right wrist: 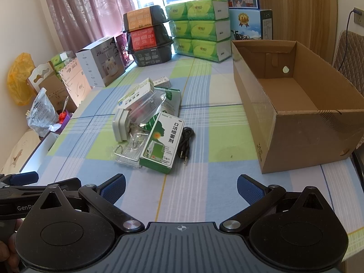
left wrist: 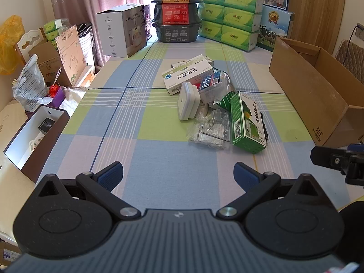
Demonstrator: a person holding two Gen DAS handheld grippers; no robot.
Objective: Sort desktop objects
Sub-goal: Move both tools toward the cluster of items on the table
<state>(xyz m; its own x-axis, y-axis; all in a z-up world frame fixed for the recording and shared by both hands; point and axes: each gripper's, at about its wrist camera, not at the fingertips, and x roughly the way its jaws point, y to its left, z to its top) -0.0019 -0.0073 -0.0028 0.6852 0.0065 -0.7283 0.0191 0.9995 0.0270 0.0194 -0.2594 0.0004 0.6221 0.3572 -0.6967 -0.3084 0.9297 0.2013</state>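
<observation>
Nearest to us, our left gripper (left wrist: 178, 174) hangs low over the checked tablecloth (left wrist: 159, 159) with its jaws spread wide and nothing between the blue pads (left wrist: 111, 174). Our right gripper (right wrist: 181, 187) sits the same way, jaws wide apart and empty; from the right wrist view the left gripper shows at 9 o'clock, just beside it.

Past the fingers, at about 12 o'clock from the right gripper, we see the heap of things to sort. Closest is a green spray box (right wrist: 162, 142) lying flat, with a coiled black audio cable (right wrist: 185, 143) touching its right side at 1 o'clock. At 11 o'clock of the spray box lie clear plastic packets with metal hooks (right wrist: 128, 151), and behind them a white square plug (right wrist: 119, 125) stands tilted on its edge. Farther back a white medicine box (left wrist: 187, 74) rests on top of a crinkled clear bag (left wrist: 218, 84).

At 2 o'clock from the right gripper stands an open cardboard box (right wrist: 293, 122), empty inside, well apart from the heap.

At the far end of the table, 12 o'clock, we see stacked black containers (left wrist: 177, 13) and green tissue packs (left wrist: 229, 16) side by side.
</observation>
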